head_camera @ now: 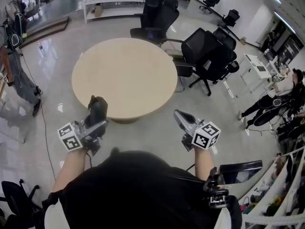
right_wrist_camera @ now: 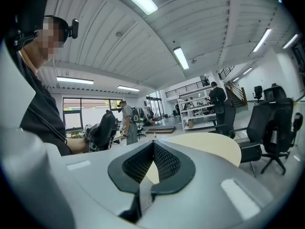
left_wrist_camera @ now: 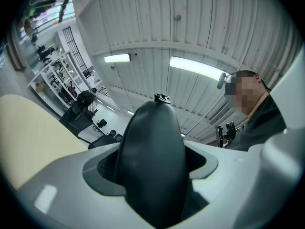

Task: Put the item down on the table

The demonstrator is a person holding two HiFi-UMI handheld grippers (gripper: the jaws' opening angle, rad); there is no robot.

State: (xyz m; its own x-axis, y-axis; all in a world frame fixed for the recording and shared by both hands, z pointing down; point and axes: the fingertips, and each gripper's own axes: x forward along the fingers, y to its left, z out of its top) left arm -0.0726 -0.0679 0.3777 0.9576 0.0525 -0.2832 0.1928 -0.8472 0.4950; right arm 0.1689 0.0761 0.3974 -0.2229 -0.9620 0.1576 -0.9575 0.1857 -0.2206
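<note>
left gripper [head_camera: 96,119]: fingers clamped on dark rounded smooth item [left_wrist_camera: 152,161]
item position: near-left edge of round beige bench [head_camera: 125,75]
right gripper [head_camera: 179,115]: fingers together, empty

**Right gripper closed and empty**

Right gripper [right_wrist_camera: 153,144] points up and outward, its tips meeting and its black mesh pads touching at the front with nothing between them. A round pale tabletop [right_wrist_camera: 209,148] lies just beyond the jaws. Black office chairs [right_wrist_camera: 272,123] stand at right, with a white shelf unit [right_wrist_camera: 194,109] behind the tabletop. A standing person [right_wrist_camera: 127,119] is far back. The wearer's dark top [right_wrist_camera: 38,109] fills the left edge. Strip lights [right_wrist_camera: 181,57] run along the ceiling.
</note>
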